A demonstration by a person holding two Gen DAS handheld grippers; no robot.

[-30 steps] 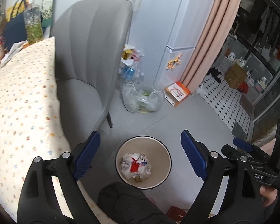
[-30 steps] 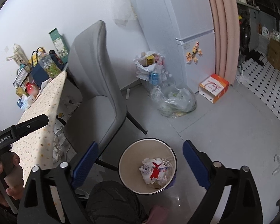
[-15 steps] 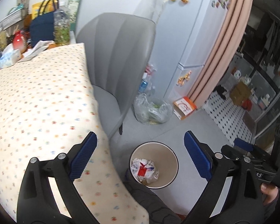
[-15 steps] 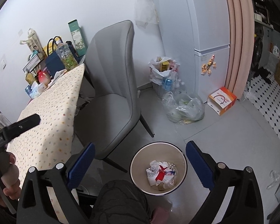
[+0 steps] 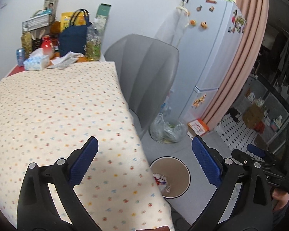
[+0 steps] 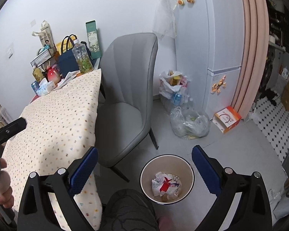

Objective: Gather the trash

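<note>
Beside the table, floor level: a round trash bin stands upright on grey floor, mouth up, its axis vertical.
Trash: crumpled white and red wrappers lie in the bin's bottom; their print is too small to read.
Bin in left view: at 5 o'clock, partly hidden by the tablecloth edge.
Writing: no brand can be made out on the tall green box or the orange-and-white carton.
Table: cream dotted tablecloth; tissue pack, navy bag and bottle at its far end, toward 11 o'clock.
Room: grey chair, white fridge with magnets, pink curtain, clear plastic bag at 1 o'clock from the bin.
Left gripper: jaws opening, nearly full spread, nothing between them.
Right gripper: jaws wide apart, holding nothing.
</note>
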